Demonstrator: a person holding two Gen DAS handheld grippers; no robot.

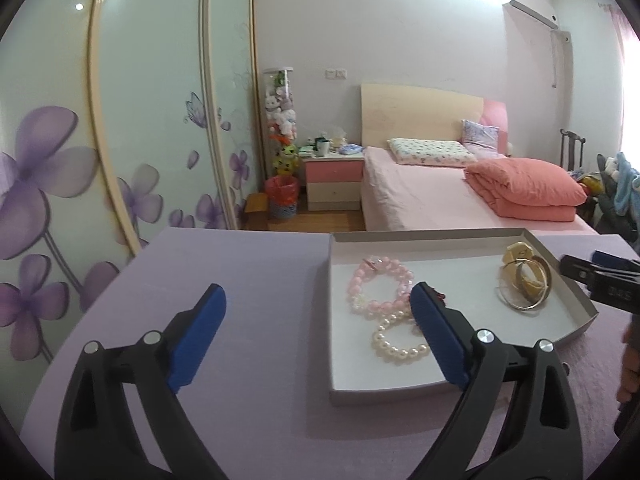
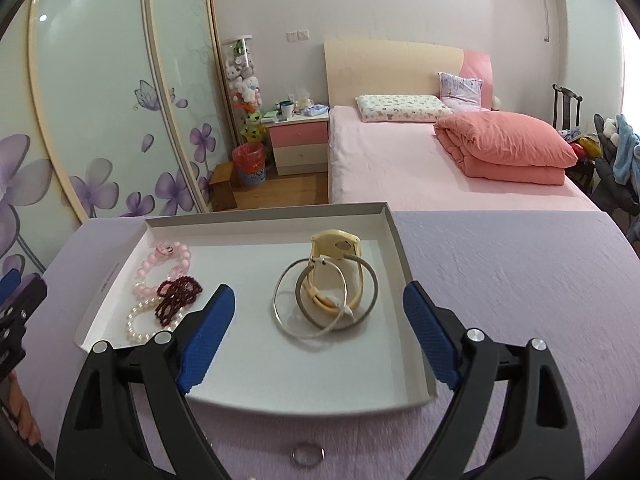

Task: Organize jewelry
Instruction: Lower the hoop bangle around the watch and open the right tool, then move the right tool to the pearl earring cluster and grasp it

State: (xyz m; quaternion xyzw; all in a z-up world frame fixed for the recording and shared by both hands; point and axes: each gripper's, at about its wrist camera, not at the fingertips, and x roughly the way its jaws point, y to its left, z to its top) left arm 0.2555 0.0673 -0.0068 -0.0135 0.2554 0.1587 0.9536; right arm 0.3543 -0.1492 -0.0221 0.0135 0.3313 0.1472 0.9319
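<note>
Both the left claw (image 1: pixel 316 308) and the right claw (image 2: pixel 320 304) are held apart, empty. Bracelets (image 2: pixel 326 300) lie inside the tray (image 2: pixel 394 232); a ring (image 2: pixel 307 456) left near on the tabletop (image 2: pixel 520 280) could be overlooked.

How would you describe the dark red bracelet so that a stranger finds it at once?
Look at the shallow white tray on the lilac tablecloth. In its left half lies a cluster of beaded bracelets. The dark red bracelet lies beside the pink bracelet and the white pearl bracelet; its beads are the smallest and darkest.
</note>
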